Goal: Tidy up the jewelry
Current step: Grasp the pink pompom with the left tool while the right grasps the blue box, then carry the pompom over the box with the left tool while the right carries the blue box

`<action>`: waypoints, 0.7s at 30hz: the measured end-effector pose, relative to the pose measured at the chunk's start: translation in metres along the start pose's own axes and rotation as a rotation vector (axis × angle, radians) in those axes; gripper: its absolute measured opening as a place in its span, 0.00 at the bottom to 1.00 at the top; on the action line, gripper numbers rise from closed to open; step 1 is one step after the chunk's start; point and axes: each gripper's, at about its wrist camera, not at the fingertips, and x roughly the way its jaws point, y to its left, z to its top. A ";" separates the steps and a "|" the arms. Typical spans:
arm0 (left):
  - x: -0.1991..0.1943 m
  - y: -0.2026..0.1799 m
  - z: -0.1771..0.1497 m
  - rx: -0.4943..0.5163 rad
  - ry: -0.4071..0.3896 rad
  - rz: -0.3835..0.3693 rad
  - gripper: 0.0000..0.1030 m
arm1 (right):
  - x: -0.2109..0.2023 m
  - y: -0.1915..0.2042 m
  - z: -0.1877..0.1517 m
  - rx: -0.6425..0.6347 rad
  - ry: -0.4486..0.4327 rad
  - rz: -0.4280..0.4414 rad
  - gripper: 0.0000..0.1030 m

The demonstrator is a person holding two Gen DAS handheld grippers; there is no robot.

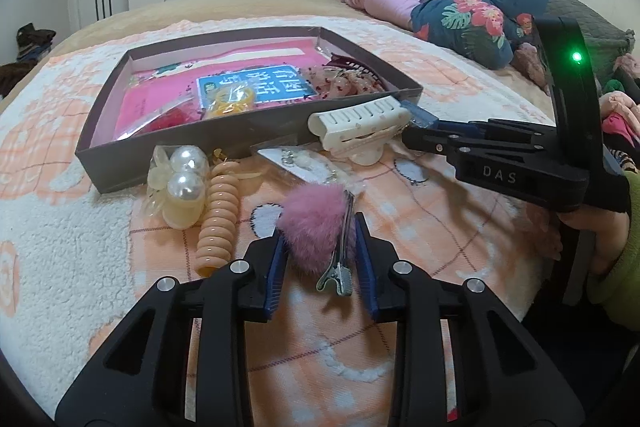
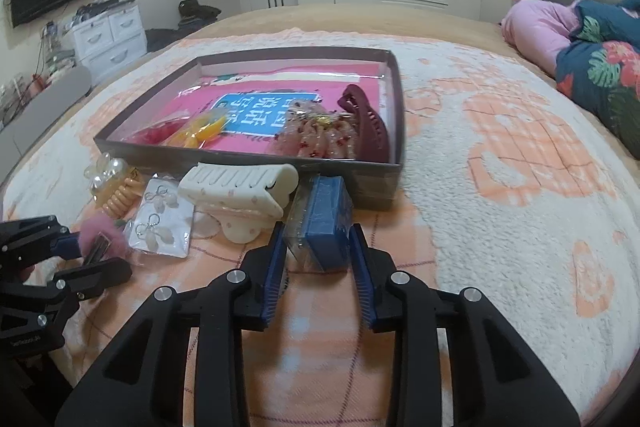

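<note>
A shallow grey box [image 1: 192, 151] [image 2: 372, 179] lies on the bed with a pink packet, yellow bands, a beaded piece and a dark red claw clip [image 2: 366, 125] inside. My left gripper [image 1: 318, 231] is shut on a pink pom-pom hair clip [image 1: 316, 227], which also shows in the right wrist view [image 2: 100, 237]. My right gripper [image 2: 318, 233] is shut on a small clear case with a blue insert [image 2: 320, 223], just in front of the box. A white claw clip [image 1: 360, 127] [image 2: 240, 195] lies beside it.
In front of the box lie a pearl hair piece [image 1: 182, 183], a peach spiral hair tie [image 1: 218, 223] and an earring card [image 2: 162, 227]. Folded quilts [image 1: 460, 3] sit at the bed's far right. A wardrobe stands behind the bed.
</note>
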 end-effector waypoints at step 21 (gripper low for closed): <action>-0.031 0.014 0.012 -0.053 -0.105 0.017 0.22 | -0.045 -0.001 -0.002 0.034 -0.105 0.003 0.23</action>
